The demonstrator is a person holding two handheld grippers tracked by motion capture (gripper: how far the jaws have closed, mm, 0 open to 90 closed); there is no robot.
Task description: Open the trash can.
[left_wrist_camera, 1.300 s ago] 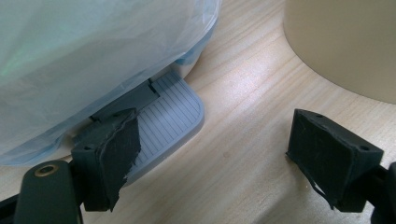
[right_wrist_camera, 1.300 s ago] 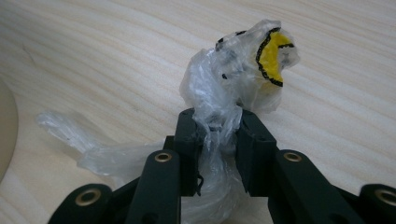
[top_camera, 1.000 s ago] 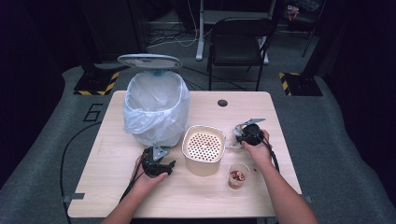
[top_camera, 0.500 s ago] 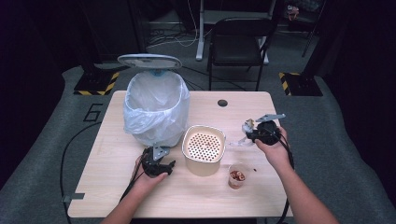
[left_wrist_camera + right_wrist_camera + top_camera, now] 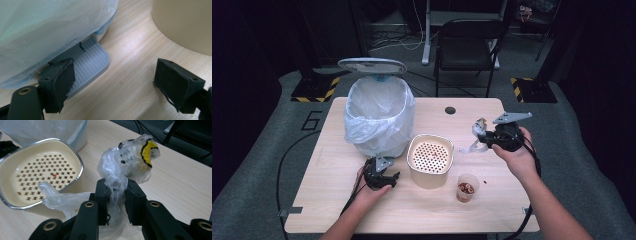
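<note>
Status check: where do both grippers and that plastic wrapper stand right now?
Right hand-held gripper shut on wrapper, raised above the table. Left hand-held gripper open, at bin pedal. Bin lid up; strainer pot sits between.

Rt gripper view: lower end of the plastic wrapper (image 5: 125,162) hidden betw my jaws; print on it too crumpled to read. Strainer bowl (image 5: 37,173) cut off at left edge. L gripper view: bin (image 5: 50,27) cropped at top/left, its pedal (image 5: 92,60) partly behind my pad. High view: small cup (image 5: 467,187) contents too small to ID (reddish-brown bits). Chair (image 5: 467,42) dim, w/ top cropped.
</note>
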